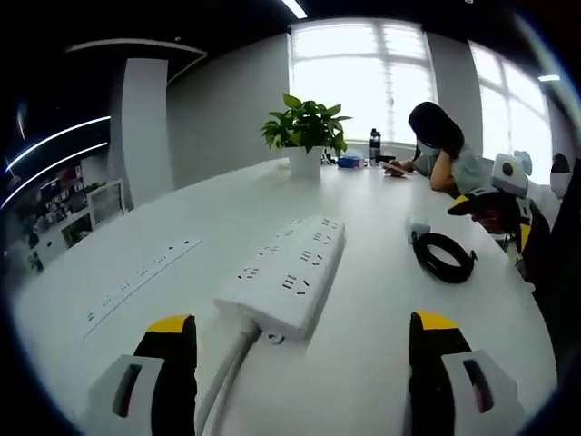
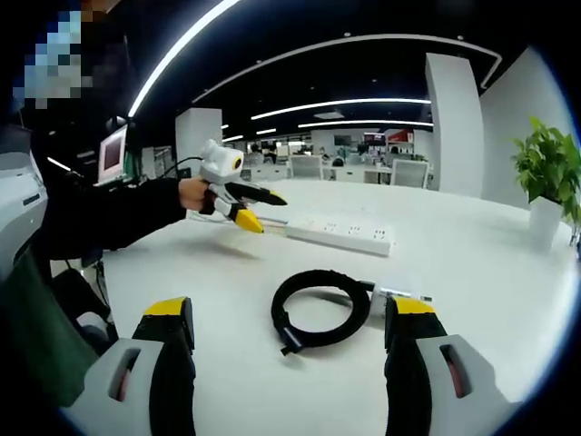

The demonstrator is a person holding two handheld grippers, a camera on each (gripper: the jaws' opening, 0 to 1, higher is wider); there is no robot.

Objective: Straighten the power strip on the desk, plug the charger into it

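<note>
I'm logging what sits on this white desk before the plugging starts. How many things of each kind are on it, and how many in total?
Power strip: 1
Charger with coiled black cable: 1
Potted plant: 1
Dark bottle: 1
Total: 4
Small items beside the bottle are too blurred to count. A flat socket panel is set into the desk itself, so it is left out.
</note>
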